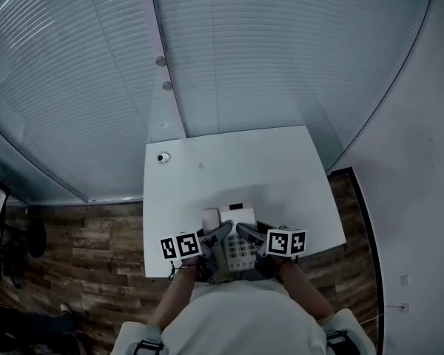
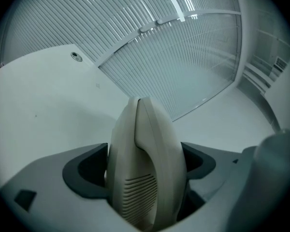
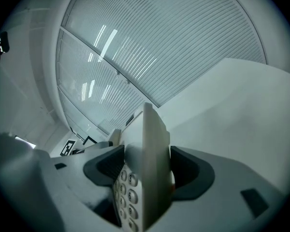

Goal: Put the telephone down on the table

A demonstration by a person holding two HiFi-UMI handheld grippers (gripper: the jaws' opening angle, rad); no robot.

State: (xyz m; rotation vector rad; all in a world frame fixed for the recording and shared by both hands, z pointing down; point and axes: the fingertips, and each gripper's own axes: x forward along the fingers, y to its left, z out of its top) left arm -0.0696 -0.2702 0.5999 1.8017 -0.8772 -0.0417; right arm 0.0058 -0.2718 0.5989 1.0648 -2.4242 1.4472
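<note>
Head view: the telephone (image 1: 233,244) sits low in the centre of the frame, over the near edge of the white counter (image 1: 266,168), between the two tongs. It cannot be told whether it rests on the counter or is held just above it. The left tongs (image 1: 217,235) pinch its cream handset (image 2: 145,163), which fills the gap between the dark pads in the left gripper view; a slotted grille shows on its lower part. The right tongs (image 1: 249,235) clamp the opposite edge of the body, and the right gripper view shows the keypad (image 3: 127,192) just beside the pads. Its round keys carry digits too blurred to read. No brand or label can be made out on the casing. Each of the tongs bears a marker cube (image 1: 180,245) printed with black-and-white square patterns. Toward the upper left of the counter lies a small round fitting (image 1: 163,157). Slatted blinds (image 1: 266,50) fill the top of the frame, and wood-look floor (image 1: 81,242) lies at the left.
</note>
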